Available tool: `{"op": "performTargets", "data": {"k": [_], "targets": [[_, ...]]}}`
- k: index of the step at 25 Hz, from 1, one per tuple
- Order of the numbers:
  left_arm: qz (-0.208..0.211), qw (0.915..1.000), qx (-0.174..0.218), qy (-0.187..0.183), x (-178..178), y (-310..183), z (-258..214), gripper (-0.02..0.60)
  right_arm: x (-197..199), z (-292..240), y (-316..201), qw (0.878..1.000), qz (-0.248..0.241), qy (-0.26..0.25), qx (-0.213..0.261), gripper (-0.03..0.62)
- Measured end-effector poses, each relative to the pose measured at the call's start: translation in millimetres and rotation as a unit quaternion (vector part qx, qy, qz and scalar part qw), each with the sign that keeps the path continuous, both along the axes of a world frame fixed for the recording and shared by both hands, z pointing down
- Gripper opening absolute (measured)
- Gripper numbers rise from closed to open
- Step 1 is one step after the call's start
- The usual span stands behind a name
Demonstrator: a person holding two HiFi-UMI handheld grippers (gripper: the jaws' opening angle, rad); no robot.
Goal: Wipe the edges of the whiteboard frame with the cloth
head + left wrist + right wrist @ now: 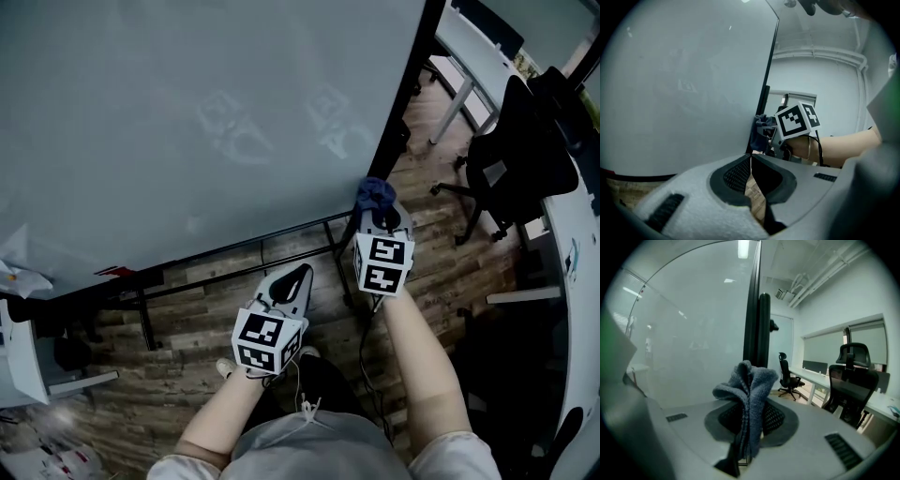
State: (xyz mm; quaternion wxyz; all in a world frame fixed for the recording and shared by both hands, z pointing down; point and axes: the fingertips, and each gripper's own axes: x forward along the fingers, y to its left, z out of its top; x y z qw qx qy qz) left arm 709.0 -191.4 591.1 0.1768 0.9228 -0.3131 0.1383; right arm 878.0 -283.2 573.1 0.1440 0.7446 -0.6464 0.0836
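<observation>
The right gripper [750, 420] has its two fingers squeezed tight on the cloth [749, 380]. The cloth is blue-grey and fuzzy, and it sticks up from the fingers in a bunch. The left gripper [751, 166] has its fingers closed too, tips touching, with nothing held between them.

From the head view, the cloth [373, 192] sits right by the black frame [409, 94] on the right side of the whiteboard [206, 122], low down near the bottom corner. I cannot tell if it touches the frame. The left gripper [287, 286] hangs lower down and off to the left, below the board's bottom edge.

The whiteboard is big, pale and shiny, with faint marks on it. In the right gripper view the frame [752, 310] stands up tall and dark just behind the cloth.

Under the board there are black stand bars [234, 251]. The floor [187, 375] is made of brown wood planks. To the right stands a black office chair [516, 159] by a white desk [464, 47]. A long light [743, 248] glows on the ceiling, and pipes [820, 273] run along up there.
</observation>
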Motion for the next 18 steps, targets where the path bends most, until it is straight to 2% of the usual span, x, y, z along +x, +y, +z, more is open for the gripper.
{"op": "performTargets", "data": {"k": [7, 10, 14, 18], "targets": [[0.011, 0.9994, -0.009, -0.033, -6, 4, 38, 0.018, -1, 51, -3, 1.0, -0.021, -0.015, -0.014, 0.066], [0.005, 0.9992, -0.029, -0.029, -11, 5, 53, 0.018, -4, 72, -1, 0.999, -0.021, -0.018, -0.034, 0.066], [-0.012, 0.999, -0.037, -0.023, -19, -4, 63, 0.018, -9, 99, -1, 0.998, -0.015, -0.031, -0.06, 0.065], [-0.036, 0.9983, -0.043, -0.018, -39, -13, 75, 0.018, -24, 110, -6, 0.998, -0.013, -0.032, -0.061, 0.064]]}}
